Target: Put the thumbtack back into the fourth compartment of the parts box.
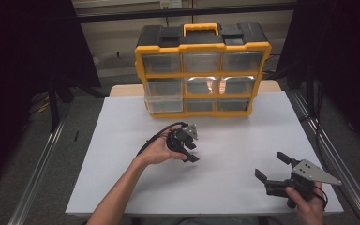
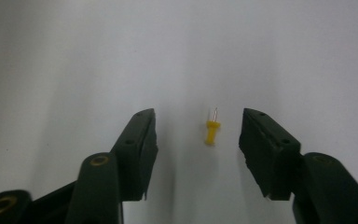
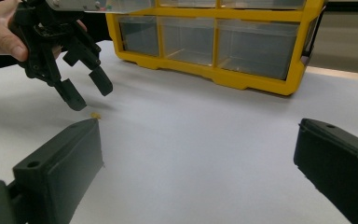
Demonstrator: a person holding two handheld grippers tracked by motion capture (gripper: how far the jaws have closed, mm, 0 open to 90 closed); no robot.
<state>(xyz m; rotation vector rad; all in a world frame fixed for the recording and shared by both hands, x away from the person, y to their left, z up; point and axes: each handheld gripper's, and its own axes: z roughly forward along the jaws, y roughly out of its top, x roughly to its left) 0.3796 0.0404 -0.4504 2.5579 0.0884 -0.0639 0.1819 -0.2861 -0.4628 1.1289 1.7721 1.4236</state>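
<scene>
Grippers are being held over the white table (image 1: pixel 122 187) in the high view: the left gripper (image 1: pixel 191 149) near its middle, the right gripper (image 1: pixel 273 166) released toward the near right corner. In the left gripper view, a yellow pushpin (image 2: pixel 211 130) is lying untouched between half-parted jaws. In the right gripper view, the pushpin is lying below the left gripper, before a yellow drawer organizer (image 3: pixel 223 42).

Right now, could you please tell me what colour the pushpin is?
The pushpin is yellow, clearest in the left gripper view.
</scene>
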